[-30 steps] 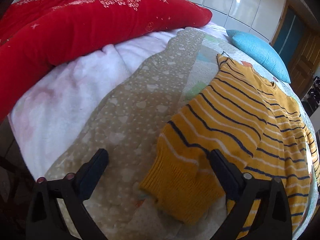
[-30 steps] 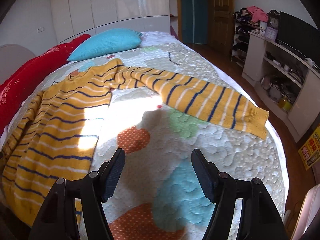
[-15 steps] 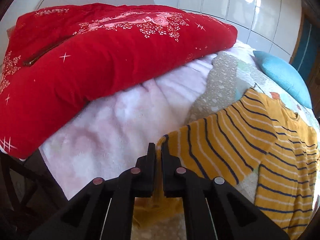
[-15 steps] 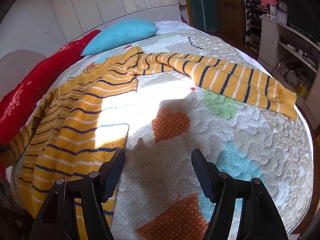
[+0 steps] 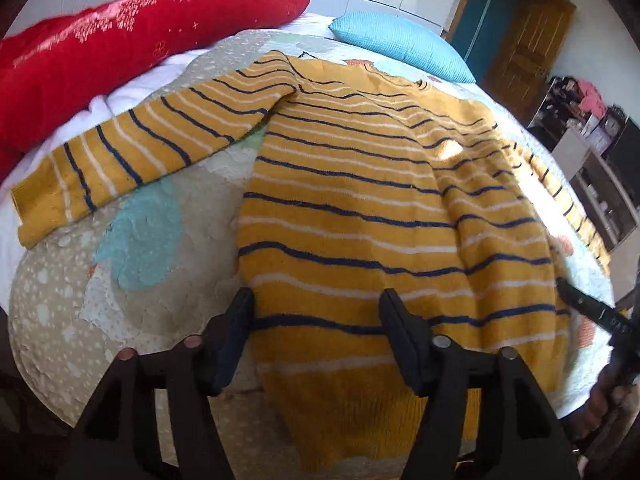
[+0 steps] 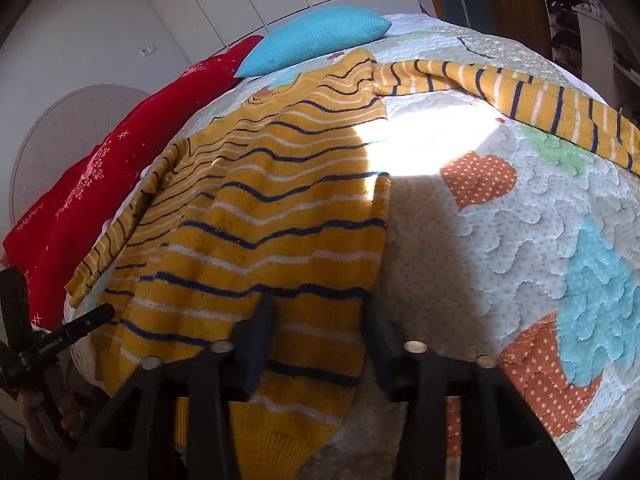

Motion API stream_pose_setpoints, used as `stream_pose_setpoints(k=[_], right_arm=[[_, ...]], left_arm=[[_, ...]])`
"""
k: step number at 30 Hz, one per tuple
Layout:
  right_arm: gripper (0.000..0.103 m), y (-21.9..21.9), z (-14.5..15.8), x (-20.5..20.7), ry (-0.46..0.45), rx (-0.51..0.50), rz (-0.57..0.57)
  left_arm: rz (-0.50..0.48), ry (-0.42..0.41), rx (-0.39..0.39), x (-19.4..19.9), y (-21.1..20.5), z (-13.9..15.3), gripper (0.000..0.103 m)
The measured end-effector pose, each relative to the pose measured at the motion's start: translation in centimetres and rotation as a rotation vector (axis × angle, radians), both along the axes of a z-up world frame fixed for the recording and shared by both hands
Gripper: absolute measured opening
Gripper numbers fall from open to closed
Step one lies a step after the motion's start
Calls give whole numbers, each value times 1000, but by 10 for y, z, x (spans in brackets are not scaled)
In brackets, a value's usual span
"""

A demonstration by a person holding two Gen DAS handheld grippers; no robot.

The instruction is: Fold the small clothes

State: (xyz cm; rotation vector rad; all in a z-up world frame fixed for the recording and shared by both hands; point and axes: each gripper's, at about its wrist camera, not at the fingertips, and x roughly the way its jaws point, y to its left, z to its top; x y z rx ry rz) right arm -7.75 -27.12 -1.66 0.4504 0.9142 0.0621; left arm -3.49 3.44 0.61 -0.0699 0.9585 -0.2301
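Left gripper point(image 5: 316, 312): in my left hand, jaws partly spread and just been opening; they straddle the lower body of the sweater with nothing pinched between them.
Sweater point(image 5: 380, 208): yellow knit with navy and white stripes, lying flat on the bed quilt point(image 5: 132, 240); hem at the near edge by my grippers, neckline at the far end toward the blue pillow point(image 5: 400, 46).
Long axis: runs from the hem away from me to the collar; the stripes cross it.
Left sleeve point(image 5: 140, 152): stretched out sideways toward the red blanket point(image 5: 120, 48), cuff at the bed's left edge.
Right sleeve point(image 6: 520, 92): reaches out to the right across the quilt; its cuff is cut off at the edge of the right wrist view.
Right gripper point(image 6: 320, 338): in my right hand, jaws just been closing over the sweater's right side near the hem; fabric lies between them, but I cannot tell whether the pads press on it.
Hidden: the hem drops behind both grippers' frames; a sun patch washes out the quilt beside the sweater.
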Motion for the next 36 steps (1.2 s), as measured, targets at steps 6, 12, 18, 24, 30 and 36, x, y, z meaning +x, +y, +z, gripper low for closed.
stream_pose_setpoints(k=[6, 12, 18, 24, 30, 36], right_arm=[[13, -7, 10, -15, -9, 58, 20], [7, -17, 1, -55, 42, 26, 23], [24, -89, 8, -68, -14, 41, -226], [55, -189, 0, -63, -69, 147, -528], [64, -264, -7, -38, -151, 329, -715], [6, -312, 1, -22, -178, 372, -779]], left_arm=[[48, 35, -20, -9, 17, 25, 7], [82, 43, -8, -46, 45, 27, 4], [143, -52, -28, -50, 64, 52, 49], [131, -54, -78, -34, 53, 60, 57], [75, -34, -25, -24, 16, 57, 57], [55, -32, -19, -18, -5, 60, 57]])
